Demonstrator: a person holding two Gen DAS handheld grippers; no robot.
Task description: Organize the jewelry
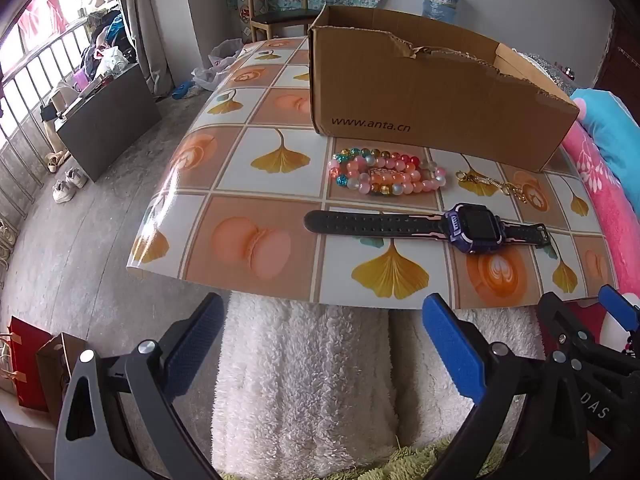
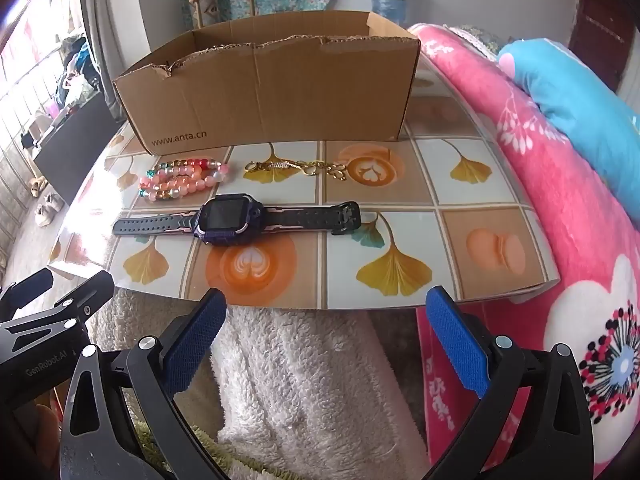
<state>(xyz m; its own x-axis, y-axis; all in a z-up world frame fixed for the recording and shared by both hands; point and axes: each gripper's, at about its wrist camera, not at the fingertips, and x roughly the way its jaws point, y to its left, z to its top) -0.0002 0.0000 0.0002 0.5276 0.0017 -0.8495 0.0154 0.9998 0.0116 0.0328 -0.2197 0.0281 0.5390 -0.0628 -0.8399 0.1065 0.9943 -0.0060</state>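
The left gripper [image 1: 322, 328] is held with its jaws spread wide and nothing between them; only white fleece fabric [image 1: 304, 380] is seen in the gap, short of the near edge of the table [image 1: 224, 216]. The right gripper [image 2: 326, 328] is likewise held wide apart and empty, beside the left one, whose black frame is seen at the lower left of the right wrist view. Both grippers are kept off the table, well short of the jewelry.

Beyond the tongs, three items are laid out on a glossy tablecloth printed with ginkgo leaves, macarons and coffee cups. Nearest the grippers, a purple-cased smartwatch [image 1: 476, 228] is laid flat with its dark strap stretched left to right; in the left wrist view its case lies right of centre, in the right wrist view [image 2: 230, 220] left of centre. Farther back and to the left, a beaded bracelet [image 1: 384, 172] of pink, white, red and teal beads is coiled in loops, close to the watch strap but apart from it. To its right, a gold chain bracelet [image 2: 296, 168] with a clasp is stretched out, apart from the beads.

Behind all three, at the far side, an open cardboard box [image 1: 420, 92] with a torn upper edge and a printed web address is stood, just beyond the beads and chain. To the right of the table, a pink floral blanket [image 2: 560, 200] and a blue pillow [image 2: 580, 92] are seen.
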